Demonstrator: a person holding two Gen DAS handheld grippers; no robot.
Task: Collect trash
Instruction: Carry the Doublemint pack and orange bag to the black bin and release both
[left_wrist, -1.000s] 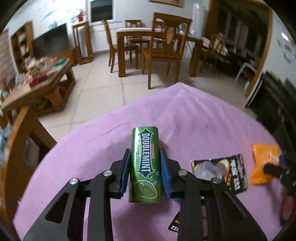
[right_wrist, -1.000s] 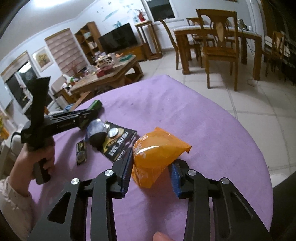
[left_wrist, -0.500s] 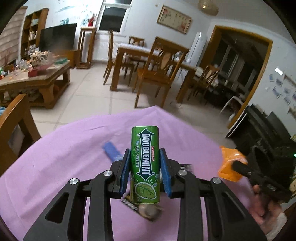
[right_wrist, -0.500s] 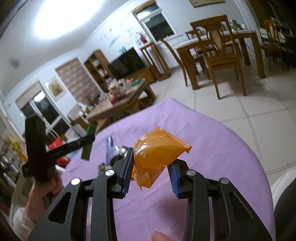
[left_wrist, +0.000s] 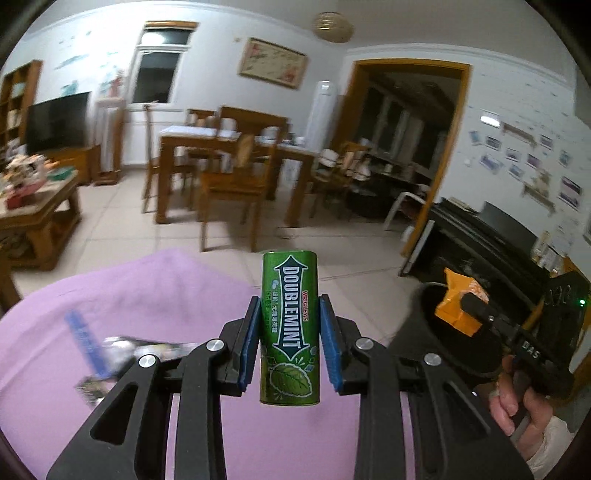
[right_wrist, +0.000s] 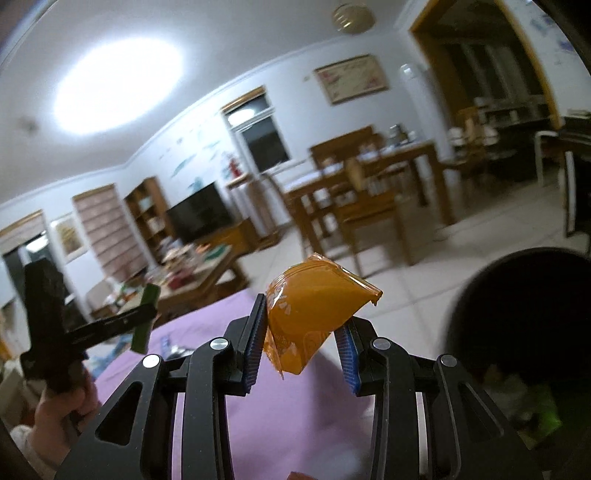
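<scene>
Two pieces in hand: our left gripper is clamped on the green gum tin, upright; our right gripper pinches the orange wrapper. Both are lifted off the purple surface, w/ the black bin just right of the wrapper. Neither's dropped yet, and blurred packets are left on the cloth, so we judge it approx. halfway.

Green gum box — a dark blue arrow with white lettering, a green mint leaf below. Plain orange wrapper. Lilac cloth. Black bin. Both grippers black — blue pads.
</scene>
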